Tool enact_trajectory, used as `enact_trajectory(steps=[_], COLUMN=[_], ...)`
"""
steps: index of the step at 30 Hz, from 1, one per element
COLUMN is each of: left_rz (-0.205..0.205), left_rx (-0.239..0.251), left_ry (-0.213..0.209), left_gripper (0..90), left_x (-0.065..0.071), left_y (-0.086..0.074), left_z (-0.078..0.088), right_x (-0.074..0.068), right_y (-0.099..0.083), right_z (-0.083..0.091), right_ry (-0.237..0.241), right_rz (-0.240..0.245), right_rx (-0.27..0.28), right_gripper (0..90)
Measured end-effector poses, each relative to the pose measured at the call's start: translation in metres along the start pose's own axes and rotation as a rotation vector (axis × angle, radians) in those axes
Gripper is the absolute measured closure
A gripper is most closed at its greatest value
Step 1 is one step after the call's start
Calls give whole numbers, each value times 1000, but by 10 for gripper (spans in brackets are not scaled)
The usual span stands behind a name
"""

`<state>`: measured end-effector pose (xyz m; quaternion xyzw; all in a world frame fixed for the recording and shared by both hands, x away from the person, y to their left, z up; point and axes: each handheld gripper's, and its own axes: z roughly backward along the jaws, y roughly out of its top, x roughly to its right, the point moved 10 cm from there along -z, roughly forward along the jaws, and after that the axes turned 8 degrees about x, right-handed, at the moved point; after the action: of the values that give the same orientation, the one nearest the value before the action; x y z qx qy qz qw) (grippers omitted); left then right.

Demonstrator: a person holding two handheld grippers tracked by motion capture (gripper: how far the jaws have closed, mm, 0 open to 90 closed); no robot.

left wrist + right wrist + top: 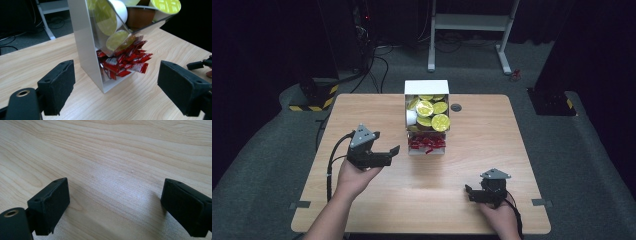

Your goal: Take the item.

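Dispenser (pixel 427 87): white two-tier box, upright at the far middle of the bench (pixel 377 210), nearest to the left claw. Upper tier behind a sloped clear panel, stocked with capsules (pixel 440 122), yellow-green foil lids, some white-bodied, at least one brown. Lower tier open at the front, heaped with red sachets (pixel 125 62), several spilling past the lip.

Bench: pale wood grain, bare apart from the dispenser and a small dark round grommet (pixel 456 107) just beside the dispenser's right wall.

Left claw (pixel 387 154): held raised left of the dispenser, aimed at its open lower tier, jaws spread wide, nothing between them. In the left gripper view, sachets centred between the two pads, apart from both.

Right claw (pixel 469 192): low over bare bench near the front right, well apart from the dispenser, jaws spread wide, nothing held.

Risks, as judged: loose overlapping sachets, so a pinch likely to lift several or let one slip; light freestanding box, so a pad striking its side wall likely to push or tip it; sloped panel overhanging the sachets, so a high approach likely to hit it.

Surroundings: white frame legs (pixel 432 55), cables, grey carpet beyond the bench. No obstacle between left claw and sachets.
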<state>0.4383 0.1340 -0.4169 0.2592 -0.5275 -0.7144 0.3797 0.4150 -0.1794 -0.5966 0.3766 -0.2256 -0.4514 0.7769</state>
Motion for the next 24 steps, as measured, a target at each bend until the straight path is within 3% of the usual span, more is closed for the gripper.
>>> enact_trajectory(steps=[4, 10, 24], left_rz=[-8, 13, -58], left_rx=[3, 23, 26], left_ry=[-9, -27, -31], left_gripper=[151, 142, 144], left_x=[2, 3, 16], left_y=[7, 17, 42], left_z=[-4, -10, -27], right_x=[0, 0, 0], right_y=[0, 0, 0], right_z=[0, 0, 0], right_ry=[0, -4, -4], right_rz=[0, -3, -3], right_rx=[0, 2, 1], right_gripper=[85, 89, 89])
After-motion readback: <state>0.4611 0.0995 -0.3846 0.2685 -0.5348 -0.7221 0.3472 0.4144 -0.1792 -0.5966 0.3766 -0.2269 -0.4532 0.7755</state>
